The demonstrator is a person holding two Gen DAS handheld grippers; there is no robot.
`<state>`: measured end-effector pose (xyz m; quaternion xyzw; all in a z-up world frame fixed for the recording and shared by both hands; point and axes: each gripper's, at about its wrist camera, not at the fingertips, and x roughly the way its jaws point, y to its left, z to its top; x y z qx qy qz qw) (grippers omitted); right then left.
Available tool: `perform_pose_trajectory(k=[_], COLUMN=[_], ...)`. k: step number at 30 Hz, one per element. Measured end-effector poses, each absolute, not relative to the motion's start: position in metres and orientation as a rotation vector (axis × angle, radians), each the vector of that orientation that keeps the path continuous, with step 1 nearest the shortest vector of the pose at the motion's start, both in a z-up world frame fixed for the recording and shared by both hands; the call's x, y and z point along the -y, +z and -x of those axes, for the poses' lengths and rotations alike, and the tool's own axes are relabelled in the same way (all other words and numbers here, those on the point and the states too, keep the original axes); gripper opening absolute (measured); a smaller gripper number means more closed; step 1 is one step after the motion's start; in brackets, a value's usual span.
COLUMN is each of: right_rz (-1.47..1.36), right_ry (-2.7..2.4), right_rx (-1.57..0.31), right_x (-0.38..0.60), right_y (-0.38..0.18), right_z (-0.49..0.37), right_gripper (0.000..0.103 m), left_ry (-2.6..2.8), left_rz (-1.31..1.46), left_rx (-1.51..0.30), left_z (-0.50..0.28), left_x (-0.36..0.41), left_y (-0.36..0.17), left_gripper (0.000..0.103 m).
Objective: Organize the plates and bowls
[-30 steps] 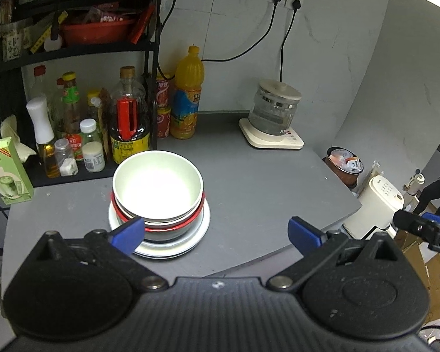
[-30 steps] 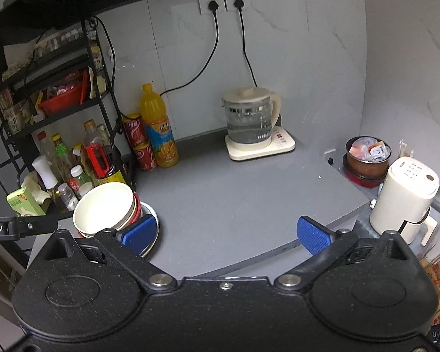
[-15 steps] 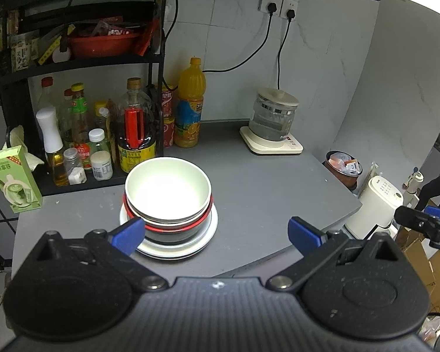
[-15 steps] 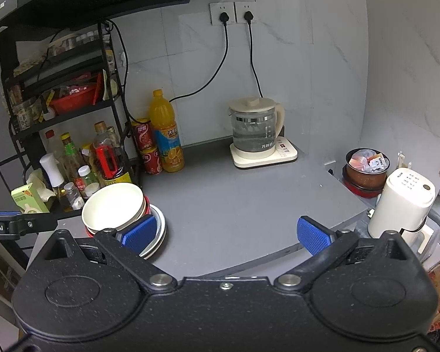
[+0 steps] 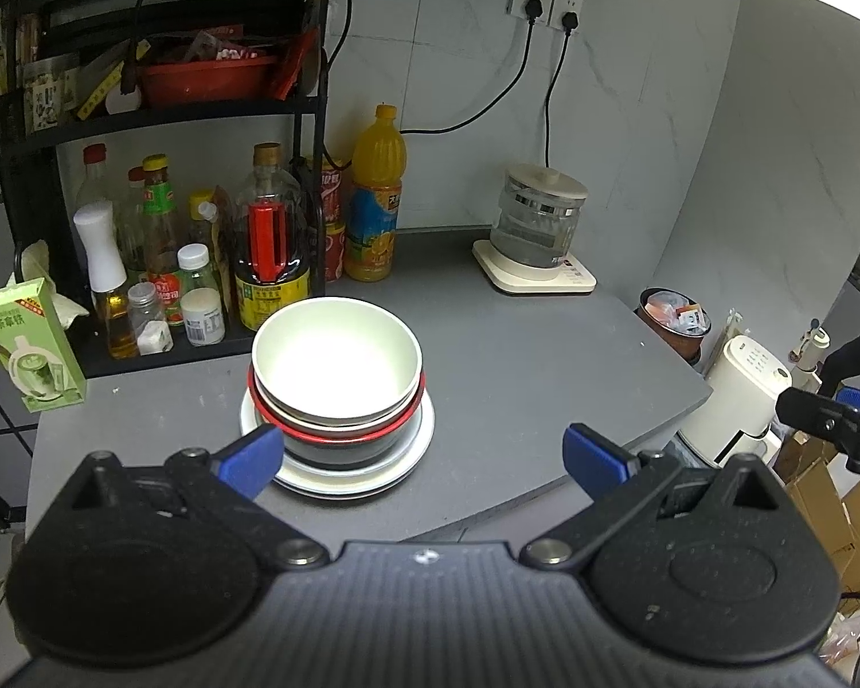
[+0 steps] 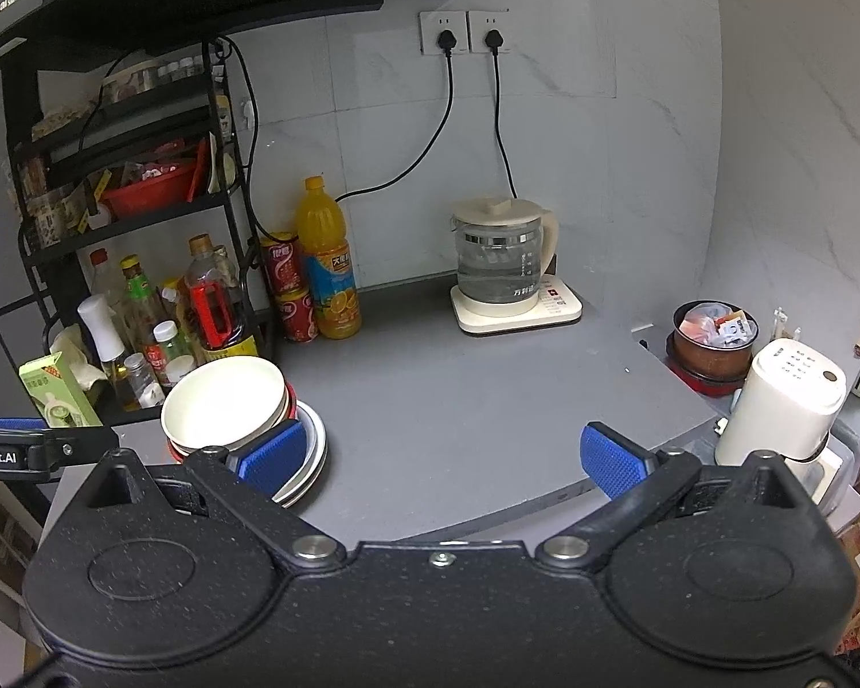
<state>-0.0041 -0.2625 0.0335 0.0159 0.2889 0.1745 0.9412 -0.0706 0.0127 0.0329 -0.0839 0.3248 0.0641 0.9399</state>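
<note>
A: Left wrist view first. What have I got?
B: My left hand-held gripper (image 5: 421, 456) is spread wide, holding nothing. The white bowl (image 5: 336, 358) sits nested in a red-rimmed bowl (image 5: 344, 436), both on stacked plates (image 5: 418, 447), on the bench (image 5: 516, 361) just in front of the oil bottle (image 5: 270, 264).
A: Handling?
B: Likely ceramic: stiff, glazed, slippery, chips easily. I'd pinch the top bowl's rim, wall between the pads. The whole stack is probably heavy; lift from under the plate edge.
A: Contents?
B: White bowl looks empty.
A: Right wrist view?
B: My right hand-held gripper (image 6: 441, 461) is also wide apart and empty. The stack is left of the kettle (image 6: 501, 255), which holds water. The pot (image 6: 714, 338) right of the kettle holds packets.
</note>
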Motion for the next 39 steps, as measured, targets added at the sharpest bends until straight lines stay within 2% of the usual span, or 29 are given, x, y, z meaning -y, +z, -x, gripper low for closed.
perform_pose_trajectory(k=[39], right_rz=[-0.047], right_ry=[0.34], right_rx=[-0.594], right_x=[0.263], right_y=[0.0325], right_z=[0.005], right_gripper=[0.103], left_ry=[0.117], left_rz=[0.182], left_rx=[-0.671], left_z=[0.0662], left_x=[-0.0109], left_y=[0.0289], left_gripper=[0.103])
